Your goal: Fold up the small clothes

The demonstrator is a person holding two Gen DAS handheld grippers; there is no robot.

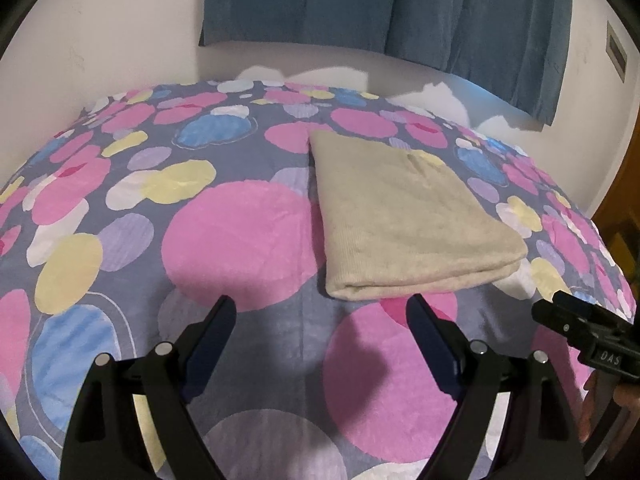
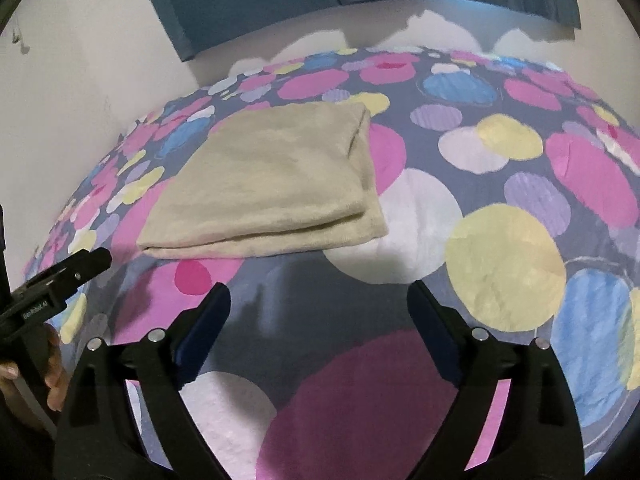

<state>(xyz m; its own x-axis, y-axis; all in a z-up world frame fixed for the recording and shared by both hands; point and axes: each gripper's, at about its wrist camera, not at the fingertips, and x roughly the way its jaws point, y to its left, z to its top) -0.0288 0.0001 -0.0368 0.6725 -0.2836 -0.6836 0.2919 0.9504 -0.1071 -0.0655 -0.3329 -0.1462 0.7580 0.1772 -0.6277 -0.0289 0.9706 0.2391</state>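
Observation:
A beige knit garment (image 1: 404,216) lies folded into a flat rectangle on the bed, its layered fold edge toward me. It also shows in the right wrist view (image 2: 272,184), to the upper left. My left gripper (image 1: 320,312) is open and empty, just short of the garment's near edge, above the bedspread. My right gripper (image 2: 320,296) is open and empty, near the garment's near right corner. Each gripper shows in the other's view: the right one at the right edge (image 1: 580,328), the left one at the left edge (image 2: 60,284).
A bedspread (image 1: 224,236) with pink, yellow, blue and white dots covers the bed. A white wall (image 1: 120,28) and a blue curtain (image 1: 380,4) stand behind the bed. A wooden door edge (image 1: 624,200) shows at far right.

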